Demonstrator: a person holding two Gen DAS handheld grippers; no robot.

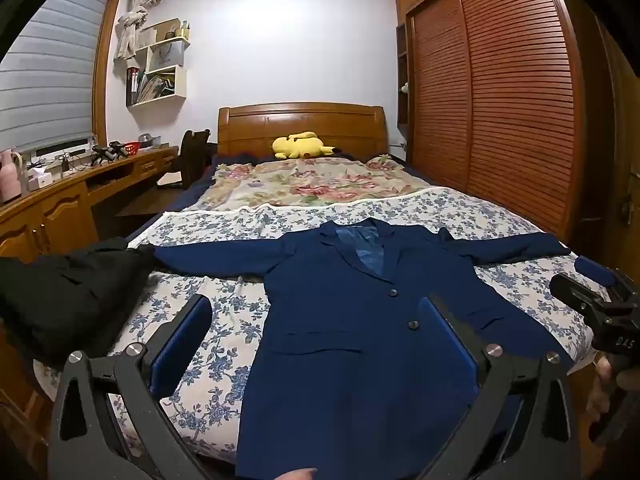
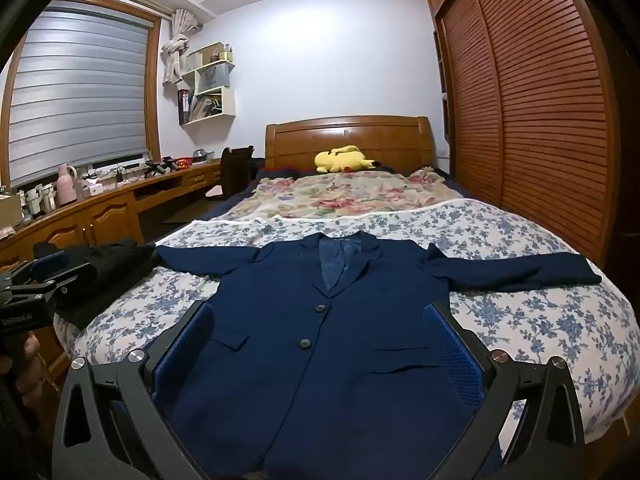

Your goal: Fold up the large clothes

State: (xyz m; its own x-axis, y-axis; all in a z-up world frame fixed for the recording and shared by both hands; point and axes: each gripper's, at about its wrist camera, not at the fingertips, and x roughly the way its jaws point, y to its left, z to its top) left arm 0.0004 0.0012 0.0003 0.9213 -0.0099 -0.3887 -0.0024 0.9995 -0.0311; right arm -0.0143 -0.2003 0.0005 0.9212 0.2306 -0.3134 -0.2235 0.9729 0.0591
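Bedroom with lilac walls: a wooden bed (image 2: 520,264) under a blue-and-white floral sheet fills the middle, with a louvred wardrobe (image 2: 540,120) on its right and a long wooden desk (image 2: 104,204) beneath a shuttered window on its left. White wall shelves (image 2: 210,92), stacked as open boxes, hold books and papers, one white bag and several small items too tiny to name; a red basket (image 2: 183,163) stands on the desk, its contents unclear. One navy blazer (image 2: 320,320) lies flat and face up on the near half of the bed, two buttons showing, both sleeves stretched straight out to the sides, collar toward the headboard. One black garment (image 2: 108,272) lies bunched at the bed's left edge, touching the end of the blazer's left sleeve. One yellow plush toy (image 2: 344,159) rests by the headboard. Two grippers are held above the near edge of the bed. Jaws of the right gripper (image 2: 320,344) are spread wide, empty, framing the blazer's lower front, clear of the cloth. Jaws of the left gripper (image 1: 316,340) are likewise spread wide and empty, one finger seen over the bare sheet left of the blazer, the other over its front panel. A hand (image 2: 28,364) grips the left tool's handle.
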